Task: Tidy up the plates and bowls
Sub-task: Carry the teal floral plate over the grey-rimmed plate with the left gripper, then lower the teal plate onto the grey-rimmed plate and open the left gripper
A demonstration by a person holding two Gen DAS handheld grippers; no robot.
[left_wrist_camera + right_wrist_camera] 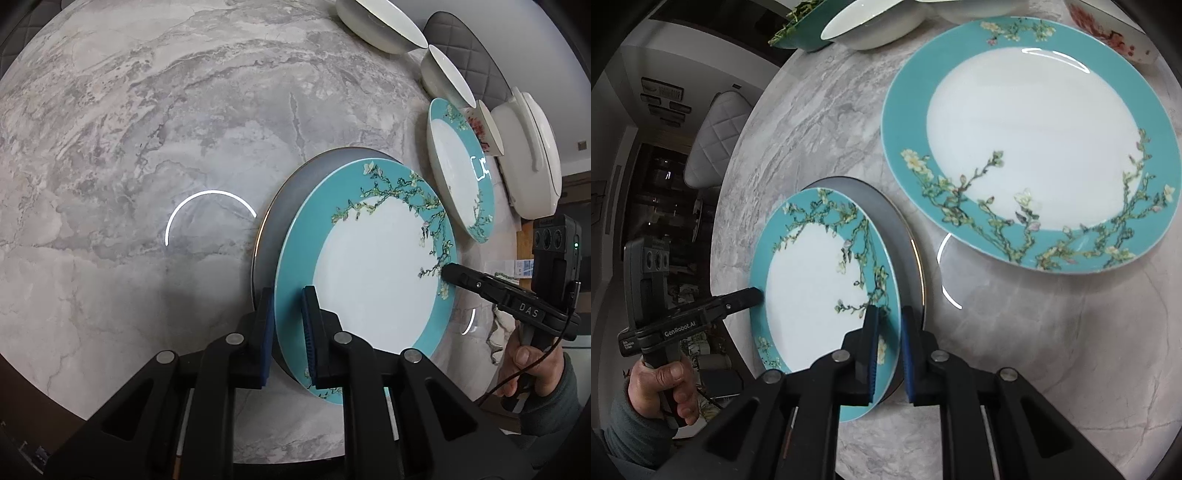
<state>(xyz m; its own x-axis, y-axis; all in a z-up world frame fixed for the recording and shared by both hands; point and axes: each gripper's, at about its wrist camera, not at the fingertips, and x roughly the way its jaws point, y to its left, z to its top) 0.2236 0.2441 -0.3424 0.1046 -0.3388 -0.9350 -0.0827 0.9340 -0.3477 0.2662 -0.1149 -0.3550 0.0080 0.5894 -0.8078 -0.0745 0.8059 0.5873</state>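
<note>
While both hand-held grippers pinch teal plate (369,266), second teal plate (1030,144) nearby.

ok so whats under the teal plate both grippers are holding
A grey gold-rimmed plate lies beneath the teal floral plate, partly showing at one side. The rest is covered, so anything else under there cannot be seen.

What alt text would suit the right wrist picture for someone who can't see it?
Both handheld grippers, right and left, pinch opposite rims of a teal-rimmed blossom plate over a grey plate. A matching larger plate lies on the marble table.
</note>
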